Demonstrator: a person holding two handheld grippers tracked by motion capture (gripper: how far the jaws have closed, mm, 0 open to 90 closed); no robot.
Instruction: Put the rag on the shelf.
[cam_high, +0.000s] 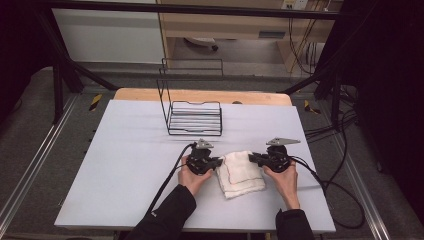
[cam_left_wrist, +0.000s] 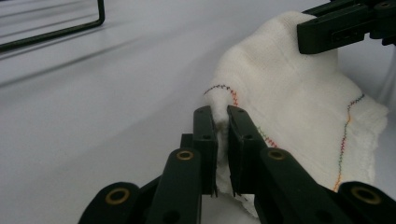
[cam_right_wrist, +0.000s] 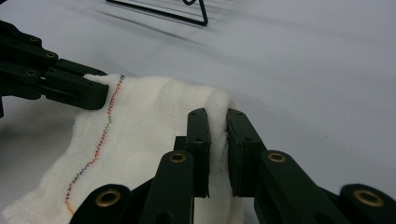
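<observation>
Left gripper (cam_left_wrist: 222, 116): its jaws are pinching a fold at the cloth's left edge, so that side is being held ready to lift.
Right gripper (cam_right_wrist: 217, 119): it is clamping the opposite edge, jaws narrow with fabric bunched between them; the two grips are facing each other, probably to raise or spread the cloth evenly.
White cloth (cam_high: 241, 172): it is lying folded on the near-centre right of the table, between the two hands, its multicoloured stitched seam showing on top.
Table (cam_high: 130, 170): pale bare surface is lying open to the left and beyond the cloth, giving room to carry it; the near edge is sitting just behind the forearms.
Wire rack (cam_high: 195, 117): it is standing well apart, farther back, its tall frame being the one obstacle ahead.
</observation>
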